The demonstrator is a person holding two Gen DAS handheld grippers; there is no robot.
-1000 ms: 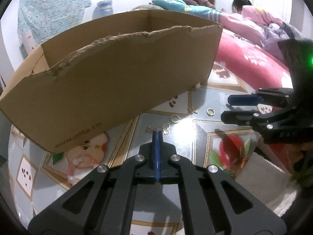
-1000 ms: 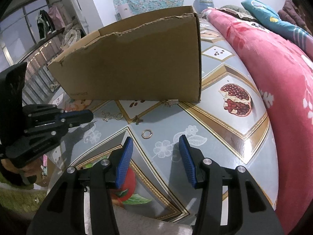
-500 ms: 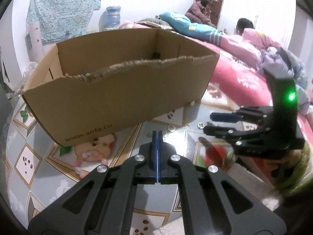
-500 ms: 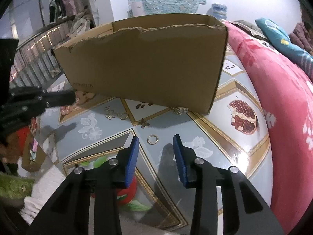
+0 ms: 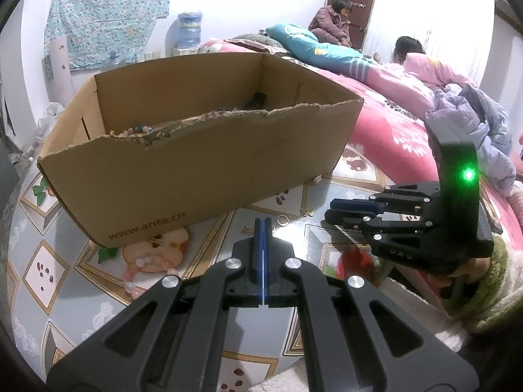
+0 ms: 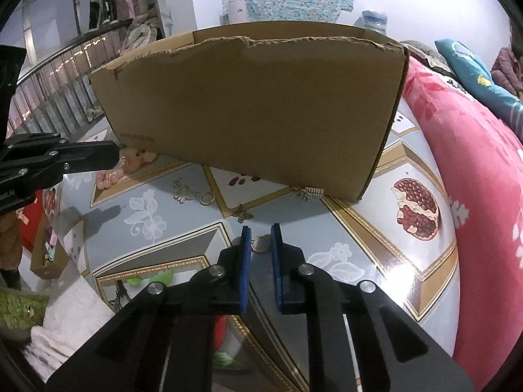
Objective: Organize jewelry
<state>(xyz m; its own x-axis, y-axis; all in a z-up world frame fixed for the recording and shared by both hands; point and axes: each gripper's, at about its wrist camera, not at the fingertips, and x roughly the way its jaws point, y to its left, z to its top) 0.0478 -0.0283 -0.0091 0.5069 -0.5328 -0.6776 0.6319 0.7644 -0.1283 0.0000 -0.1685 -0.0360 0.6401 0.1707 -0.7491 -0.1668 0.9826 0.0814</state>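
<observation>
Closing on that small gold ring is the tricky bit, so watch it. It lies flat on the slick patterned bench, just this side of the cardboard box, and the blue pads of your right hand-held gripper stand either side of it. The jaws have just been closing and only a narrow gap is left. I can't tell for sure whether the pads are pressing on the ring yet; it looks like they only bracket it. My worry: a thin ring lying flat gives the pads almost no edge to bite, so if you come in a touch high it'll probably squirt out forward toward the box, or skate across the glossy cover. Too low and you'd likely scrape the pads on the bench instead.

Your left hand-held gripper is fully closed with nothing between its pads, hanging over the bench on the near side of the box. Below and beside it are the butterfly charm, the second ring with its gold piece and the pink bead bracelet, all waiting outside the box. Some beads are already inside at the left end. Swinging the left hand-held gripper low could knock those loose bits around.
</observation>
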